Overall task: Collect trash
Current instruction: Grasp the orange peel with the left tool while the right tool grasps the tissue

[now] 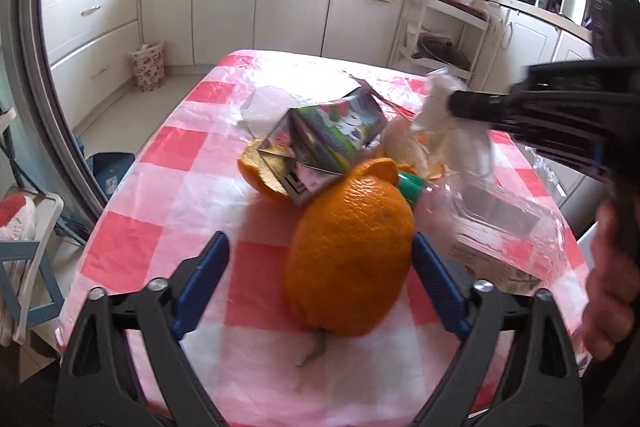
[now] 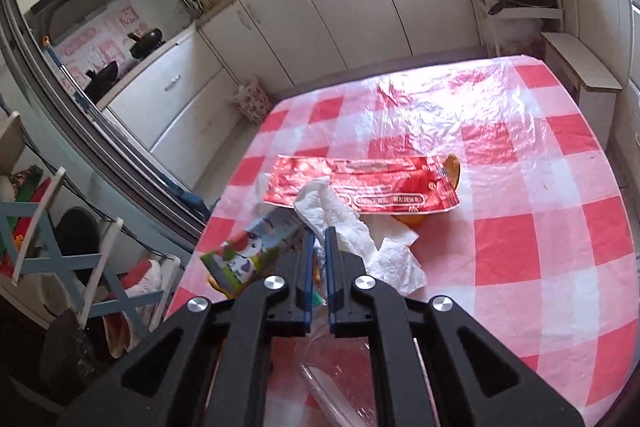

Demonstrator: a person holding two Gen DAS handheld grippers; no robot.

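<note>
In the left wrist view my left gripper (image 1: 320, 243) is open, its blue fingers either side of a whole orange (image 1: 348, 259) on the checked tablecloth (image 1: 160, 195). Behind the orange lie orange peel (image 1: 260, 175), a crushed drink carton (image 1: 320, 143) and a clear plastic bottle with a green cap (image 1: 496, 223). My right gripper (image 2: 319, 235) is shut on a crumpled white tissue (image 2: 352, 231), also seen in the left wrist view (image 1: 448, 131). A red wrapper (image 2: 360, 187) lies beyond it, with the carton (image 2: 252, 251) at its left.
A small flowered bin (image 1: 149, 67) stands on the floor by the white cabinets. A blue-and-white chair (image 2: 72, 255) stands left of the table. A shelf rack (image 1: 444, 43) stands beyond the table's far right corner.
</note>
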